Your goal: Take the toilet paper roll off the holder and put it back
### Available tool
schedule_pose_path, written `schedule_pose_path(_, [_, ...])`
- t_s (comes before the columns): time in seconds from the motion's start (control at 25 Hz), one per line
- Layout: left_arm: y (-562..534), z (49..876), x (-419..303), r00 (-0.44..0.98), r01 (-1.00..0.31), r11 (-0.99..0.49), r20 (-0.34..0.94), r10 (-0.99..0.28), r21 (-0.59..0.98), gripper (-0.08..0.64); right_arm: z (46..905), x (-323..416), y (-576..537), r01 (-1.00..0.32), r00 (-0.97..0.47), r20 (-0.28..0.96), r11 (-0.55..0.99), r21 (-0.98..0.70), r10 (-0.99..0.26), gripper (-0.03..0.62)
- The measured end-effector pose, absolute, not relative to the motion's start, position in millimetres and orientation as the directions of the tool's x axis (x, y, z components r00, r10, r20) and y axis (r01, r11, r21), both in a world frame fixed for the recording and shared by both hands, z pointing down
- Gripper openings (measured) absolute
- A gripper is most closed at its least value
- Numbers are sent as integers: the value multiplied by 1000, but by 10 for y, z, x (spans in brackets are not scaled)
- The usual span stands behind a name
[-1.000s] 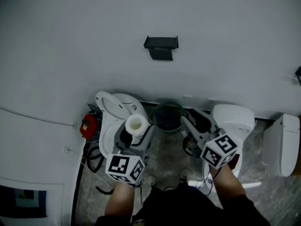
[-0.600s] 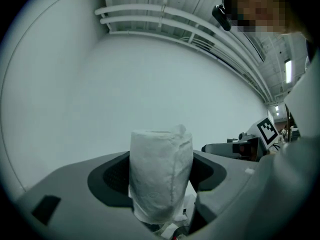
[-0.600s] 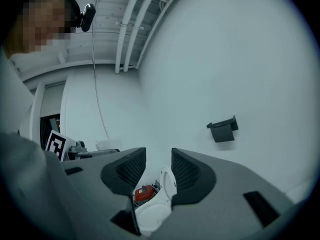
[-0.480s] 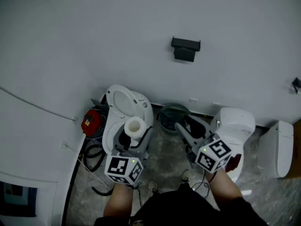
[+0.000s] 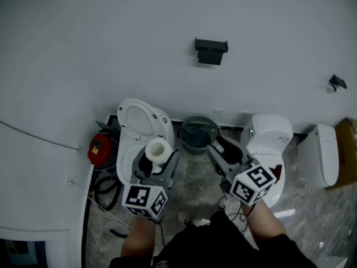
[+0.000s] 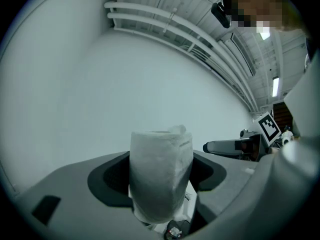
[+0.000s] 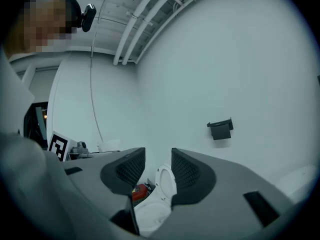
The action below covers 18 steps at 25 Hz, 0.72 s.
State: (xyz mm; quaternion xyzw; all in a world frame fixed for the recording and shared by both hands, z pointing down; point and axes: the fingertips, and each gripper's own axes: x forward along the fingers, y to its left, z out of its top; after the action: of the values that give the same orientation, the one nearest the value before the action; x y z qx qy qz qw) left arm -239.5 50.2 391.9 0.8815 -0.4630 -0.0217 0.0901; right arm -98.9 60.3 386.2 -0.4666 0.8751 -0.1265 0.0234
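**Roll off the holder, held in our left gripper; right jaws widen on nothing**

Our left gripper [image 5: 159, 162] pinches the toilet paper roll [image 6: 161, 176] upright between its pads, in the same grip as a second ago. Our right gripper [image 7: 157, 166] has just been opening. Its jaws now stand spread with nothing between them, and through the gap we see only the open toilet [image 7: 165, 184] far off.

Both grippers point level at the far wall [image 5: 111, 38]. The scene behind them has slid sideways since a second ago, so we judge that we are shifting along the wall rather than reaching.

The black holder [image 5: 211, 50] sits bare on that wall, well apart from the roll and high and slightly right of it in the head view. A bin [image 5: 196, 133] stands below it, between two toilets.

So the take-off half looks done. What is left is to carry the roll up to the holder and seat it, with the free right gripper ready to steady it.
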Motion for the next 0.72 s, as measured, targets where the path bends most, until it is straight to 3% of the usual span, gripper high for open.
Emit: schedule_pose_path(0.72, [658,3773,-2009,642,-762,-631,38,-766,142,318,3742,-525,821,-858,-477,53,452,-243,-877,163])
